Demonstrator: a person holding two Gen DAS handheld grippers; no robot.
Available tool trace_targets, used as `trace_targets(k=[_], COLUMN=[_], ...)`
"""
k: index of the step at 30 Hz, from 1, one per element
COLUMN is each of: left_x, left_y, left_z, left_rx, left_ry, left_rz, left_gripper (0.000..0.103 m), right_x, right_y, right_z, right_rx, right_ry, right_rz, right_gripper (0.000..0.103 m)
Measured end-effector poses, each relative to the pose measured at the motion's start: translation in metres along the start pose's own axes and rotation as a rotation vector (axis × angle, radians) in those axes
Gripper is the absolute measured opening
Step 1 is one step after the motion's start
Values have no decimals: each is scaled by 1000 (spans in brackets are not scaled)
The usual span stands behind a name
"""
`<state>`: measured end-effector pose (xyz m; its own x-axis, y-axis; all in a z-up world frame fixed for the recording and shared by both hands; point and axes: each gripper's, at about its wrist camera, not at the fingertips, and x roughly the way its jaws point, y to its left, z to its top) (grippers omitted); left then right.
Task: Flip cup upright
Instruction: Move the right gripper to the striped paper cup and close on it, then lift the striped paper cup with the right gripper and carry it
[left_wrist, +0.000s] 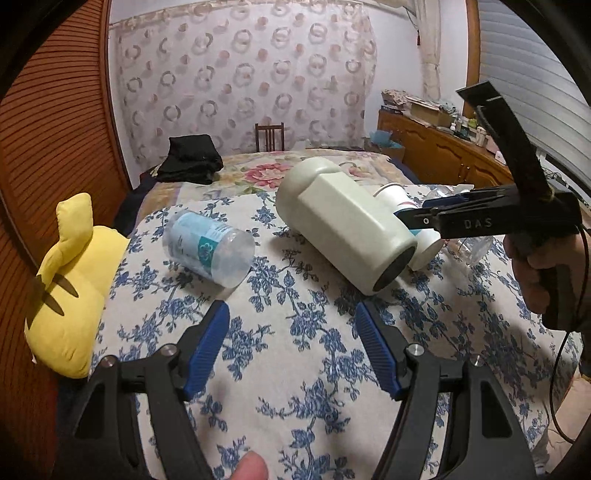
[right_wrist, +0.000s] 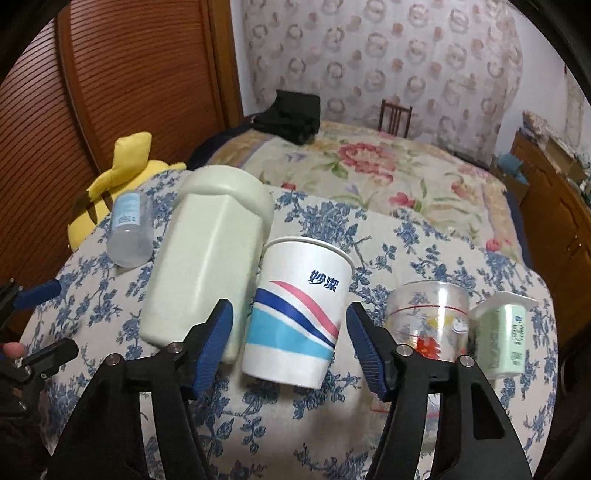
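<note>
A white paper cup (right_wrist: 295, 314) with blue, pink and navy stripes stands upright on the blue-flowered cloth (right_wrist: 424, 243), mouth up. My right gripper (right_wrist: 290, 343) is open, its blue pads on either side of the cup's lower half and clear of it. In the left wrist view the cup (left_wrist: 424, 243) is mostly hidden behind a pale green container (left_wrist: 347, 225) lying on its side. My left gripper (left_wrist: 291, 347) is open and empty, low over the cloth in front of that container. The right gripper (left_wrist: 417, 218) reaches in from the right there.
A clear plastic bottle (left_wrist: 208, 247) lies on its side at the left, next to a yellow plush toy (left_wrist: 70, 288). Right of the paper cup stand a clear printed cup (right_wrist: 428, 321) and a small green yogurt cup (right_wrist: 506, 332). A wooden wardrobe is left.
</note>
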<state>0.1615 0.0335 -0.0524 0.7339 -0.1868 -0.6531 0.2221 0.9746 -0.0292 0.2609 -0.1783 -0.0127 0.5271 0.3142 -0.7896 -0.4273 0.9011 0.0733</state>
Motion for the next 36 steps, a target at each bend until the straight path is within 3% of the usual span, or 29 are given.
trace_targets(k=[23,28,36], left_x=[-2,-9,-25], left_y=[2,2,-5], left_z=[-9,-8,-11], left_rx=[5,1,-13], left_ry=[-1,-6,-28], left_rz=[1,7,15], left_gripper=[71,71,71], right_x=[33,25,-32], right_y=[-8,-5,-4], right_z=[17,16,-14], right_rx=[26,24,35], right_ry=[200,168,76], right_rz=[11,4,36], right_gripper=[60,56,55])
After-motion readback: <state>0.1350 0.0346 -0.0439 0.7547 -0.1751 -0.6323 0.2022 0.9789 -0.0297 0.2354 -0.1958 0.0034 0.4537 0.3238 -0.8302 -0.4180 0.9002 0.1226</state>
